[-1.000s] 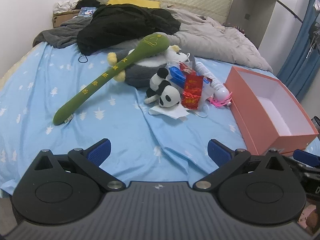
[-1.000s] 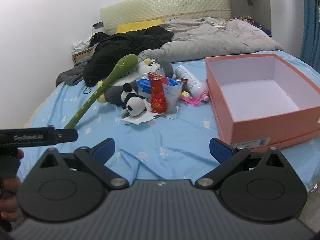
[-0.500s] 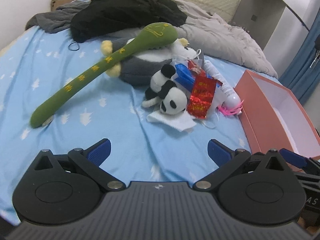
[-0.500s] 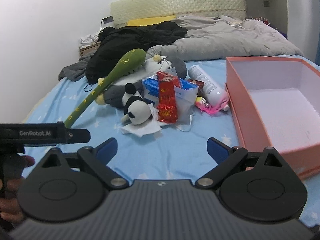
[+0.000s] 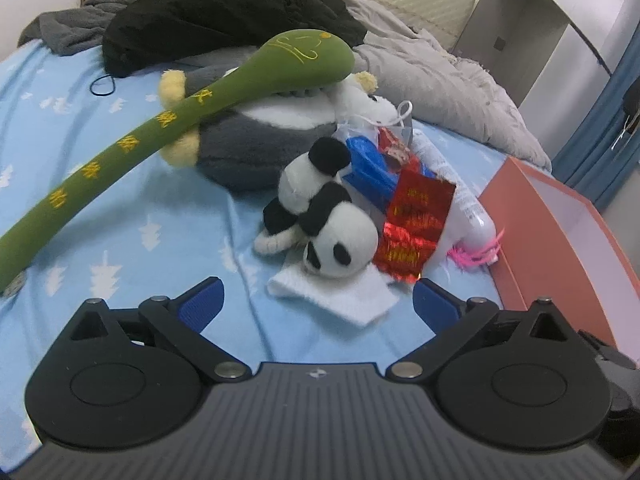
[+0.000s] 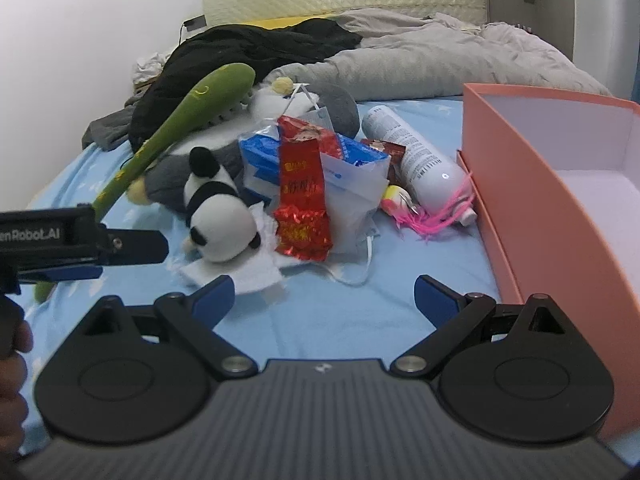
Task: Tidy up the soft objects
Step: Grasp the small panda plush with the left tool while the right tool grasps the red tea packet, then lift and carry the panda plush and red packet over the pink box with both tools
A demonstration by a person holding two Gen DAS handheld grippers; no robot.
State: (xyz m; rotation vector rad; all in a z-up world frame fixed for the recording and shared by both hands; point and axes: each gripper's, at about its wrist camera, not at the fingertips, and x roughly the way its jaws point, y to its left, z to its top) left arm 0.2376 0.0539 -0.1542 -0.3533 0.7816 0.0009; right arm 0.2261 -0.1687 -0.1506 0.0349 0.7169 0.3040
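A small panda plush (image 5: 328,220) lies on a white tissue (image 5: 340,292) on the blue bedsheet; it also shows in the right wrist view (image 6: 218,216). A long green plush stick (image 5: 180,120) leans over a grey and white plush (image 5: 260,140). My left gripper (image 5: 316,300) is open and empty, just short of the panda. My right gripper (image 6: 324,296) is open and empty, in front of the pile. The left gripper (image 6: 132,246) shows from the side in the right wrist view, beside the panda.
An open pink box (image 6: 560,200) stands at the right, also in the left wrist view (image 5: 560,240). A red foil packet (image 6: 304,196), a blue and white bag (image 6: 352,168), a white bottle (image 6: 420,160) and pink strings (image 6: 436,220) lie in the pile. Black clothing (image 5: 220,12) and a grey quilt (image 6: 440,60) lie behind.
Both grippers have moved forward toward the pile; the panda and the packets look larger and nearer. Both stay open and nothing on the bed has moved.
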